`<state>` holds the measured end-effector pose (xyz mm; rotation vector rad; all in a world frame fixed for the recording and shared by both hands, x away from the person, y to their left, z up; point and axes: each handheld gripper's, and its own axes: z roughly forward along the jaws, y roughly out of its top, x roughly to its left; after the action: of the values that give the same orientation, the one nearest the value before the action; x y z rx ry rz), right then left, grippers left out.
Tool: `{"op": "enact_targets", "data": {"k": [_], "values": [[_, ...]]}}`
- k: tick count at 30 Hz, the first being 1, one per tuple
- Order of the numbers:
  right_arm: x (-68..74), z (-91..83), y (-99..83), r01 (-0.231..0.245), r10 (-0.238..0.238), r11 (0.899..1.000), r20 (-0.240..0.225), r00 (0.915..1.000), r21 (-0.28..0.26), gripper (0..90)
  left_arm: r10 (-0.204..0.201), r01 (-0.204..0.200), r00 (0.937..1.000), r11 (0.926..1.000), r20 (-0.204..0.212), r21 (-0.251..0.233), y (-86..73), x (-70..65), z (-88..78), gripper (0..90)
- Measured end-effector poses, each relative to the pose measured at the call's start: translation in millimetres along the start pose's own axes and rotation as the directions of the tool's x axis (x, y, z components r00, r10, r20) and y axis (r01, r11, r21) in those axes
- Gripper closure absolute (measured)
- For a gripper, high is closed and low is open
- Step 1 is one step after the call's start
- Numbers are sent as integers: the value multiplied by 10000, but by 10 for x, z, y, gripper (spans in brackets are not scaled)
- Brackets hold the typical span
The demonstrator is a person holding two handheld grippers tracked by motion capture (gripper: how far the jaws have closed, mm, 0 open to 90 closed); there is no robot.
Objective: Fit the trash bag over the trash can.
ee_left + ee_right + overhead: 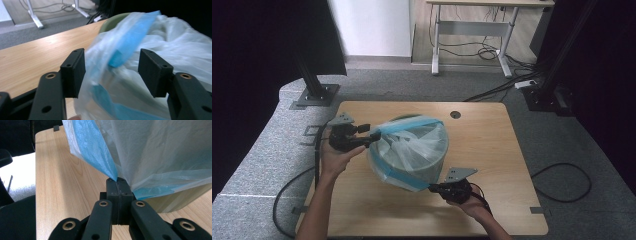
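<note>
A round pale green bin (412, 172) stands on the wooden table (492, 150), lined with a clear plastic bag (414, 142) that has a blue band along its rim. At the bin's left side my left gripper (374, 135) is open. In the left gripper view the bag's blue rim (130, 42) lies loose between the spread jaws of the left gripper (112, 72). My right gripper (432, 187) is at the bin's front right. There the right gripper (118, 182) is shut on a corner of the blue rim (100, 152), pulling it taut over the bin (175, 200).
A cable hole (455, 114) sits near the table's far edge. Black posts on base plates (314, 95) stand at the far left and far right. Cables (562, 182) trail over the grey floor. A desk frame (472, 30) stands farther back.
</note>
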<state>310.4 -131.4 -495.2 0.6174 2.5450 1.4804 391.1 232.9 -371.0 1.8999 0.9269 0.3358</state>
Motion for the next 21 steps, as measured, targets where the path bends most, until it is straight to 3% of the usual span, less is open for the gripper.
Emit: {"op": "enact_targets", "data": {"k": [4, 6, 8, 9, 11, 16, 21], "values": [[-12, -21, 3, -21, 21, 10000, 11, 10000, 4, 887, 265, -273, 9995, 9984, 166, 502, 52, 24, 107, 414], [-21, -29, -2, -48, 48, 10000, 27, 10000, -2, 887, 291, -297, 9995, 9956, 77, 891, 67, 9, 149, 544], [-27, -32, -9, -75, 75, 10000, 23, 10000, 11, 887, 73, -105, 9994, 9956, 347, 936, 87, 0, 153, 673], [-28, -31, -13, -83, 83, 10000, 19, 10000, 13, 887, 58, -83, 9996, 9955, 268, 941, 102, -10, 146, 735], [-29, -30, -19, -86, 86, 10000, 19, 10000, 23, 887, -12, -1, 9999, 9964, 145, 849, 132, -12, 129, 795], [-32, -35, -33, -115, 115, 9999, -6, 9999, 41, 887, -736, 727, 9962, 9971, 458, 212, 200, 109, 101, 860], [-45, -39, -40, -144, 144, 9999, -13, 9999, 41, 887, -1501, 1505, 9878, 9886, 407, -72, 288, 291, 171, 862]]}}
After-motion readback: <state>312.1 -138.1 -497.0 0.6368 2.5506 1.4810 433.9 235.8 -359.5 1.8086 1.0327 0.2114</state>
